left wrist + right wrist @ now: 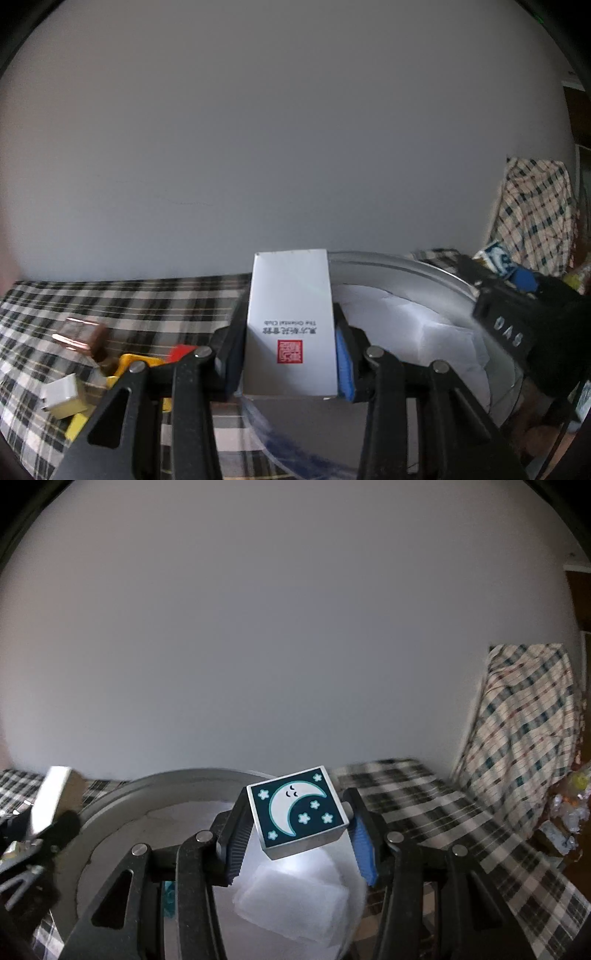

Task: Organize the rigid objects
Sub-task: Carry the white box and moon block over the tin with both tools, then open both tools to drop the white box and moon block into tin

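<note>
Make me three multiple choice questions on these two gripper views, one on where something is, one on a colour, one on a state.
1. Where does the yellow piece lie?
A. on the plaid cloth
B. in the round tray
C. on the white box

2. What colour is the stamp on the white box?
A. blue
B. red
C. green

3. What does the right gripper do with the moon block?
A. clamps it
B. hangs apart from it
C. pushes it flat

Answers: 1 A, it rests on plaid left of the tray. 2 B, a red square seal. 3 A, both pads touch its sides.
</note>
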`<state>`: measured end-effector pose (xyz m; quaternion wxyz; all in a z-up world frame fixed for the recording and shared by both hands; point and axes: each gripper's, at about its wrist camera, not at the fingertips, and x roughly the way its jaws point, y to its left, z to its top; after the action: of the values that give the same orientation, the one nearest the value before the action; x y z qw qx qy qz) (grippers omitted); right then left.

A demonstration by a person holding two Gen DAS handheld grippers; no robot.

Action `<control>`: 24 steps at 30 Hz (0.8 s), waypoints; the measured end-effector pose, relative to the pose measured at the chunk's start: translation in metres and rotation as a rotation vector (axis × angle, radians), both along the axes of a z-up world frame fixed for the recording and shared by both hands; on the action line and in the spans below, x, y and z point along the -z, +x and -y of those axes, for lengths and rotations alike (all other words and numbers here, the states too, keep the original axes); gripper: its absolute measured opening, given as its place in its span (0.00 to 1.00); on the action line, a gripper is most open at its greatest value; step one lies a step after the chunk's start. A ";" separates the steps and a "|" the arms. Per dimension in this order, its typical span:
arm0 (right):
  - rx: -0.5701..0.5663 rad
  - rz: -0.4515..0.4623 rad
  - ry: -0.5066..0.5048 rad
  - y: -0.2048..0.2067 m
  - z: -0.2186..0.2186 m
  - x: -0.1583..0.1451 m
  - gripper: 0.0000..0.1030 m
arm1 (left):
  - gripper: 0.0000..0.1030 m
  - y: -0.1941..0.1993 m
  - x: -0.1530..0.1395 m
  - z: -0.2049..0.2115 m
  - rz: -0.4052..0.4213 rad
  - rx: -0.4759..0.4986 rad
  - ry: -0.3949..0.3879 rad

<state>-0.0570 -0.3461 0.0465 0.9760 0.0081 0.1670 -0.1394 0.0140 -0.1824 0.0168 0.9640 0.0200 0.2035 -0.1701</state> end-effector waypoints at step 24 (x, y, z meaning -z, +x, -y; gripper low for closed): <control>-0.096 -0.139 0.229 0.021 0.015 0.019 0.72 | 1.00 0.010 0.006 0.008 -0.113 -0.027 -0.002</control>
<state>-0.0361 -0.3606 0.0278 0.9604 0.1016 0.2491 -0.0730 0.0240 -0.1900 0.0110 0.9532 0.0065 0.2576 -0.1580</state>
